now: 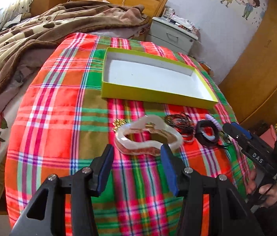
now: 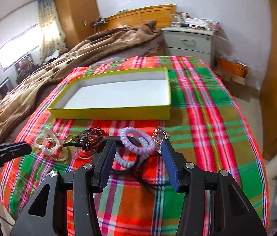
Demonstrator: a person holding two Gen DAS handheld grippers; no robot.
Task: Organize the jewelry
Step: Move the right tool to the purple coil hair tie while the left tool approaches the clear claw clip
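Observation:
A shallow yellow-green box [image 1: 158, 96] with a white empty inside lies on the plaid cloth; it also shows in the right wrist view [image 2: 109, 113]. In front of it lies a row of jewelry: a wavy white bangle [image 1: 148, 135] with gold pieces [image 1: 118, 124], a dark bead chain [image 1: 179, 122], and purple and pale blue coil hair ties [image 2: 136, 141] on a black band. My left gripper [image 1: 137, 150] is open just in front of the bangle. My right gripper [image 2: 138, 147] is open around the coil ties, above them.
The plaid cloth [image 1: 59, 118] covers a rounded surface beside a bed with a brown blanket [image 1: 30, 39]. A white nightstand [image 2: 189, 41] stands behind. Wooden wardrobes line the right side.

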